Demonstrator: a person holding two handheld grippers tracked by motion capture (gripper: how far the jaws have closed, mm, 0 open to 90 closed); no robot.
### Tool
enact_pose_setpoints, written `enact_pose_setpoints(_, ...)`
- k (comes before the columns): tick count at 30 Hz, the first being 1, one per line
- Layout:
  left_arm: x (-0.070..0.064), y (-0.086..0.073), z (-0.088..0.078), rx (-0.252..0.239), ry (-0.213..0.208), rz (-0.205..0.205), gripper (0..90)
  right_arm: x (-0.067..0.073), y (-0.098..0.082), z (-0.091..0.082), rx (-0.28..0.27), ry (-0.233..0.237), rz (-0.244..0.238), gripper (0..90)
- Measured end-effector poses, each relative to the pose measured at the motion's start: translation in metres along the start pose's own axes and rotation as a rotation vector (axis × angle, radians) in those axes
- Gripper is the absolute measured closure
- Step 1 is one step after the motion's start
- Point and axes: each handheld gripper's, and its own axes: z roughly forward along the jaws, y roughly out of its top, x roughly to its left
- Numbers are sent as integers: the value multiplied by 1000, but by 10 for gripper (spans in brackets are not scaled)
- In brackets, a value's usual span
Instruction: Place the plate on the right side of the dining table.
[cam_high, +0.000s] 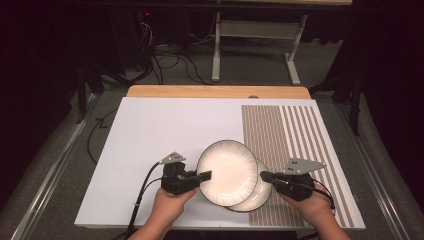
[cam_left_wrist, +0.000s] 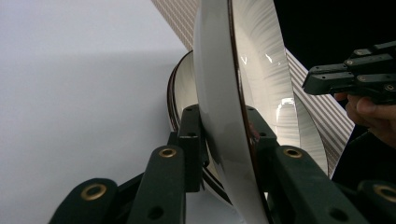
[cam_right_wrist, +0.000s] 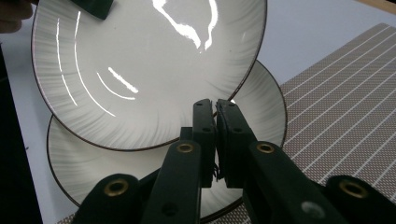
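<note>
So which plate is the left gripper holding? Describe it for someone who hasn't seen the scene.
On the white board, beside the striped mat, two ribbed white plates overlap. It is the upper plate, tilted, its left rim pinched by the left gripper; the lower plate lies flat beneath it.

My table (cam_high: 165, 130) is lit from overhead, bright and even, while the room around it drops to near black — the floor beyond shows dim grey. The high view is soft and a little grainy, with faint shadows under my hands. From my left gripper's camera the top plate (cam_left_wrist: 219, 93) sits so close its rim blurs, and a broad grey shadow falls across the white sheet (cam_left_wrist: 70, 116) behind it. From my right gripper's camera hard white glare streaks the plate (cam_right_wrist: 140, 70) — curved reflections of the lamps — and the striped mat (cam_right_wrist: 345, 112) stays crisp, though my own jaws are dark and slightly soft.
</note>
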Motion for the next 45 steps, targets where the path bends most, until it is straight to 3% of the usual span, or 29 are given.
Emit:
enact_pose_setpoints(12, -6, 4, -7, -64, 7, 79, 783, -7, -2, -16, -79, -73, 56, 811)
enact_pose_setpoints(22, -3, 5, -12, -98, 16, 111, 792, -10, -4, -29, -137, -128, 106, 700)
enact_pose_setpoints(32, -1, 6, -19, -136, 26, 188, 792, -14, -7, -38, -190, -167, 137, 502)
enact_pose_setpoints(42, -2, 5, -23, -129, 39, 249, 786, -19, -12, -52, -268, -212, 173, 199)
enact_pose_setpoints(45, -2, 5, -24, -127, 40, 266, 785, -20, -13, -56, -281, -223, 177, 150)
